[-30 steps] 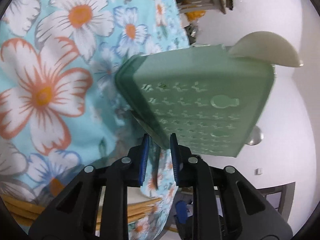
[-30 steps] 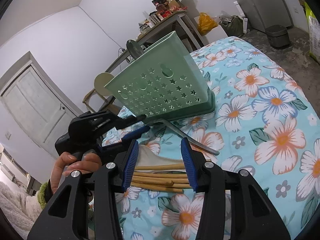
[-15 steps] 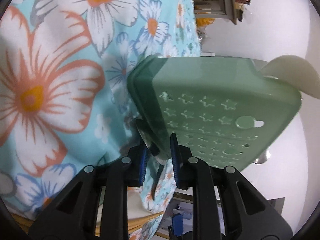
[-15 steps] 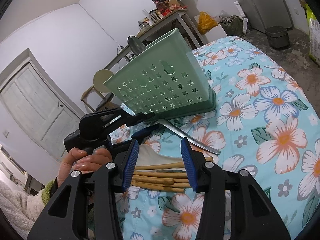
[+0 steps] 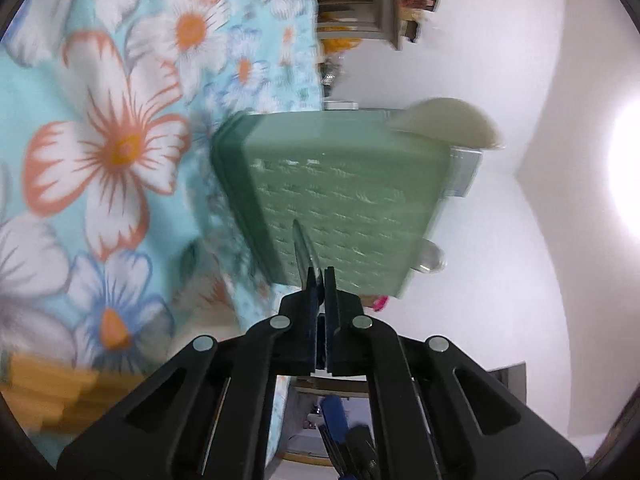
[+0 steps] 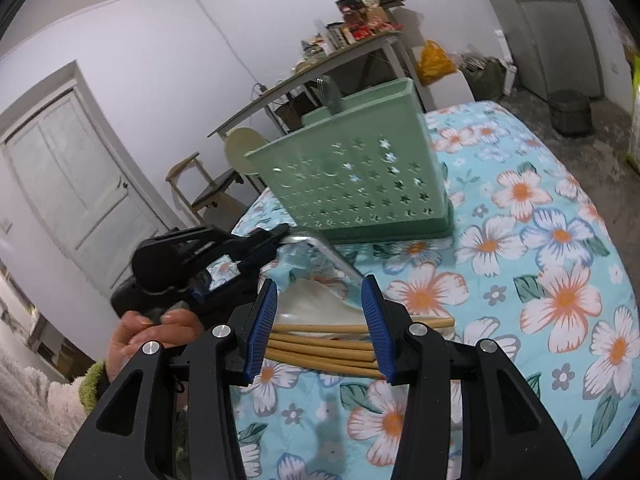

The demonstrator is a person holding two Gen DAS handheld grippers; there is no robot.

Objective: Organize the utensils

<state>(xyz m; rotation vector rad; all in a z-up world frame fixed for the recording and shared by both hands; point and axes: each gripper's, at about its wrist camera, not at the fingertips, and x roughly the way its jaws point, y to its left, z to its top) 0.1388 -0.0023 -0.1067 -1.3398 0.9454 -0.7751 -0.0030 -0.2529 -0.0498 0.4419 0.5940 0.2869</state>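
A: Left gripper [image 5: 319, 280] first: its blue pads have just come together on a thin metal utensil [image 5: 303, 250], most likely the handle of a spoon or fork, edge-on ahead of the tips. A second ago the jaws stood a little apart with nothing pinched

B: And from the other camera?

A: Seen from the right wrist, that gripper [image 6: 276, 240] sits left of and beyond the right one, a hand [image 6: 154, 334] around its grip, and the metal utensil [image 6: 332, 252] runs from its tips down toward the floral cloth [image 6: 560, 300]. One end looks lifted; the far end seems still near the cloth, though motion blur leaves it uncertain

B: Where does it go?

A: Straight ahead of the left jaws stands the green star-perforated utensil holder [image 5: 344, 200], very near. A pale round-headed spatula [image 5: 448, 124] and another metal piece already poke out of its top

B: The right gripper?

A: Right gripper [image 6: 322, 324] is half open and grips nothing. Between and below its jaws lies a bundle of wooden chopsticks [image 6: 320, 344] on a white plastic piece [image 6: 316, 300], untouched

B: So what does the pinch mean?

A: I judge the pickup is made, and the next step is to raise the utensil over the holder's rim and drop it in. Chopsticks remain to be sorted
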